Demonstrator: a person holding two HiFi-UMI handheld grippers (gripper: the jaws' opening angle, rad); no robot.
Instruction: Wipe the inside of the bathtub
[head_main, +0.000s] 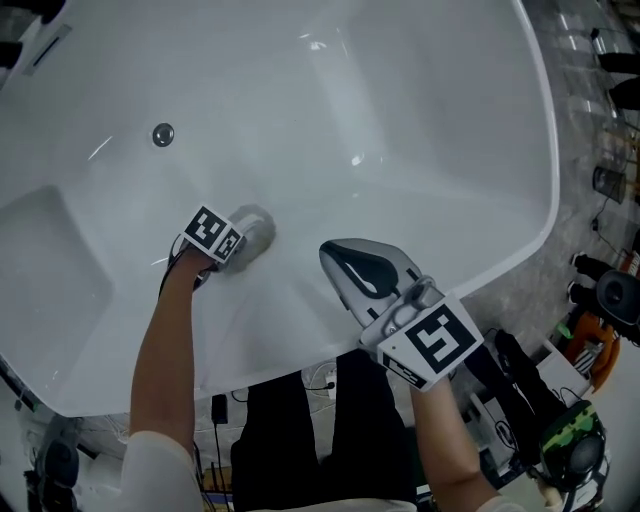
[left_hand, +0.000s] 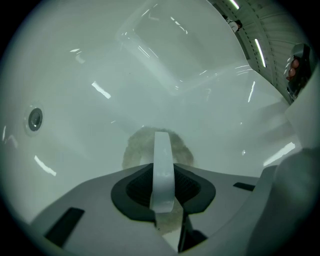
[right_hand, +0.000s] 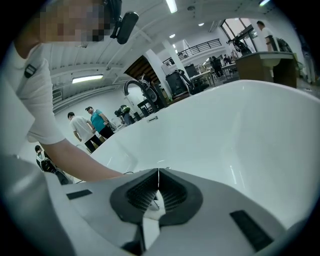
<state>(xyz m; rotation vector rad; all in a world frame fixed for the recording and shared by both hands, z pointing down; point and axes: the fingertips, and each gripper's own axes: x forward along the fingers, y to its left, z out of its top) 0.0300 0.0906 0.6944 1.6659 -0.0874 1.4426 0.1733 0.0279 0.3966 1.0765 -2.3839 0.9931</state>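
The left tool (head_main: 238, 245) gripped a grey fuzzy cloth (left_hand: 137, 147) against the glossy white bathtub (head_main: 400, 130) wall; the right tool (right_hand: 158, 175) sat closed, empty. Wiping looked underway, extent unclear.

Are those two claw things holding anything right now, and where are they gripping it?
The left gripper has its jaws clamped on the white band of a greyish wiping pad pressed to the bathtub. The right gripper is shut, empty.
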